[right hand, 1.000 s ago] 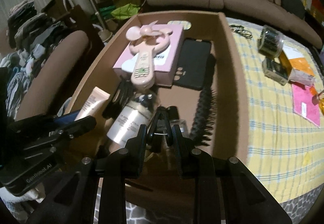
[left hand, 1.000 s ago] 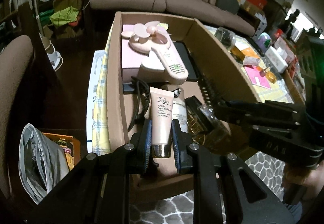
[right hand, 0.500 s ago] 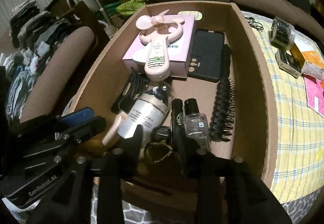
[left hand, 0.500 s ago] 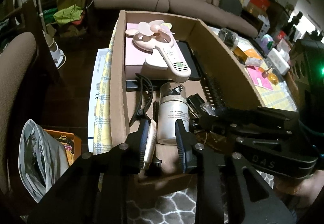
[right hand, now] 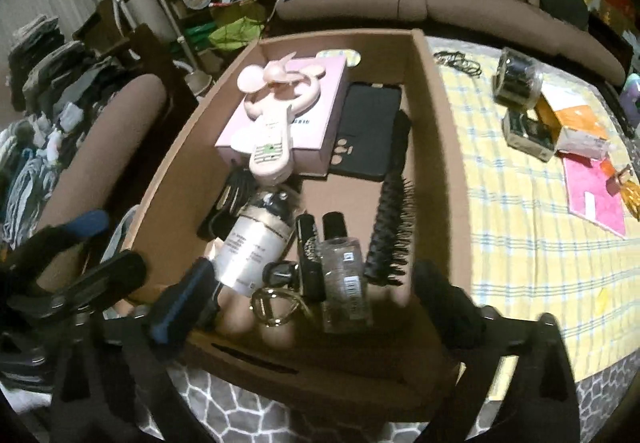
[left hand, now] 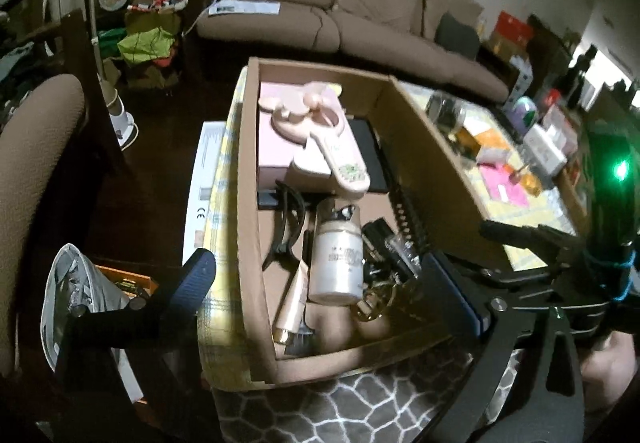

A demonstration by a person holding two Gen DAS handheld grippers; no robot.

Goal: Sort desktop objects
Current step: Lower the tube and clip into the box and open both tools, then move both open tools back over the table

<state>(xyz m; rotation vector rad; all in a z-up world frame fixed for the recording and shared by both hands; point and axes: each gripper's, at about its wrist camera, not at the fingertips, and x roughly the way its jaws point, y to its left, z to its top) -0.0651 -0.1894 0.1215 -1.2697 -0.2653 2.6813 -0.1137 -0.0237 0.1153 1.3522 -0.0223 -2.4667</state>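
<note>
Between the wide-spread jaws of the left gripper (left hand: 324, 285), which hold nothing, a cream squat bottle (left hand: 335, 267) with a dark pump top lies on its side inside the cardboard box (left hand: 424, 147), its long axis running away from the jaws and its top pointing toward the far wall. Just left of it a beige tube (left hand: 294, 303) lies with its gold cap nearest the jaws. The right gripper (right hand: 316, 297) is likewise parted and empty; just beyond it lie a clear glass bottle (right hand: 344, 281) with a black cap pointing away and a black round hairbrush (right hand: 390, 227) beside it. Farther off, a pink handheld fan (right hand: 276, 123) rests on a pink box (right hand: 316, 115), beside a black phone case (right hand: 368, 131). The box stands on a yellow plaid tabletop (right hand: 520, 235).
</note>
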